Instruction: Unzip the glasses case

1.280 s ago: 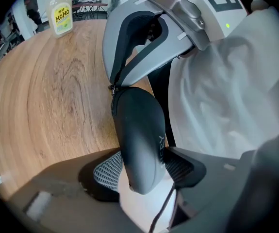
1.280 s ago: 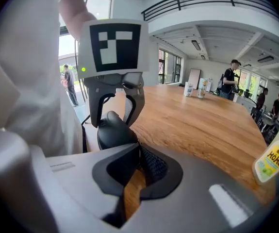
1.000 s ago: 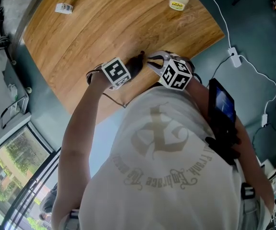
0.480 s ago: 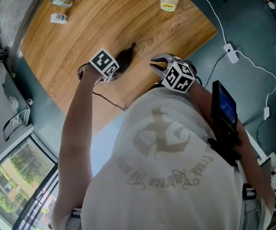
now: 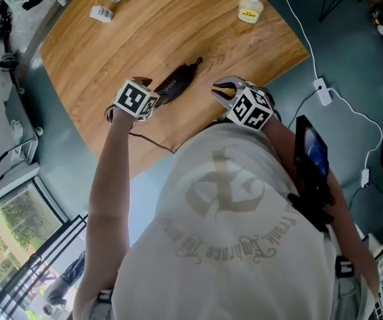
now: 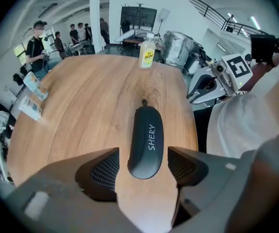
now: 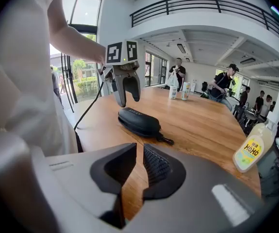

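The black glasses case [image 5: 176,82] lies flat on the wooden table [image 5: 131,32], its zip pull [image 5: 196,62] at the far end. My left gripper [image 5: 152,96] hangs just over its near end, pointing steeply down. In the left gripper view the case [image 6: 146,140] shows between the wide-apart pads [image 6: 105,171], untouched; these jaws have just been opening. My right gripper [image 5: 219,89] waits right of the case, apart from it. Its jaws have just been closing to a thin slit with nothing inside [image 7: 137,171]. The right gripper view shows the case [image 7: 139,122] and the left gripper [image 7: 128,98] above it.
A yellow-labelled bottle [image 5: 249,7] stands at the table's far right. Two small packets [image 5: 100,13] lie at the far left. A thin cable [image 5: 150,139] hangs over the near edge. Power strip and cords [image 5: 324,84] lie on the floor to the right. People stand beyond the table [image 7: 226,89].
My left gripper has drawn back to the left along the case and risen, uncovering most of it, with its jaws wider. The right gripper has stayed about where it was.
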